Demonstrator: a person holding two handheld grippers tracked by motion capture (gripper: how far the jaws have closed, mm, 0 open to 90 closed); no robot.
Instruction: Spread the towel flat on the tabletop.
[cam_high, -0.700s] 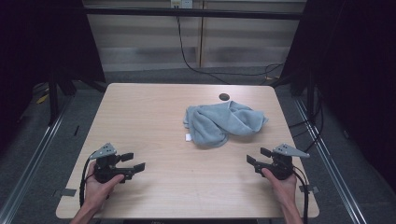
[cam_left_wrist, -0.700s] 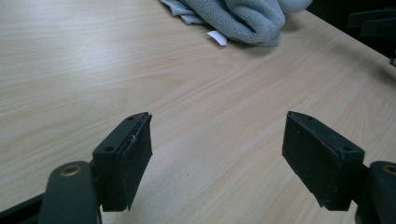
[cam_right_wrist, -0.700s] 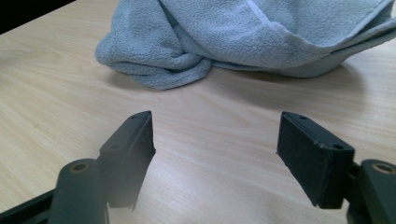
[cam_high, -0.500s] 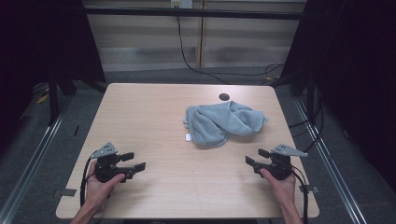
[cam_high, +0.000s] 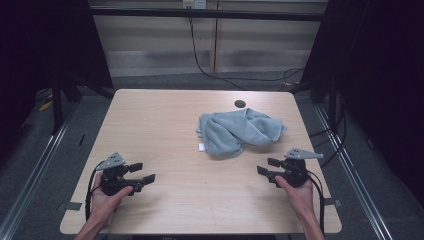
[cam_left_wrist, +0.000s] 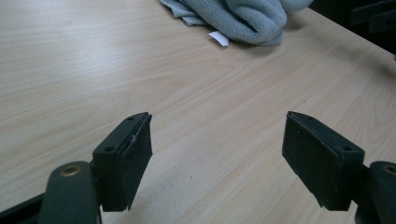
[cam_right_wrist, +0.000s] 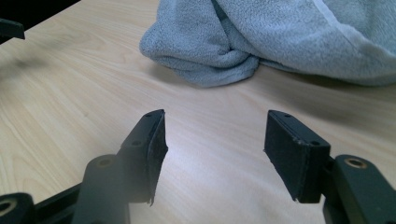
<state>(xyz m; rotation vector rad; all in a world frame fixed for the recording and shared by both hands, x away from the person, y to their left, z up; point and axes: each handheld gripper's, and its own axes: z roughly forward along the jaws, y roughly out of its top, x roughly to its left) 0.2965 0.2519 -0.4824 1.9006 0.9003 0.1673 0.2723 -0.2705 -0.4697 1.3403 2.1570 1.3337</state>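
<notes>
We've got 1 crumpled grey towel (cam_high: 241, 132) on the far right part of the table (cam_high: 160, 125), well apart from both grippers. Left gripper (cam_high: 141, 173) and right gripper (cam_high: 266, 166) sit near the front edge, jaws spread, nothing between them. To start well, we'd bring each in low toward a separate edge of the towel, pinching 1 layer, not the bunched fold. Count: 1 towel, 1 white tag (cam_high: 201, 147), 1 dark round hole (cam_high: 240, 104), 2 grippers.
</notes>
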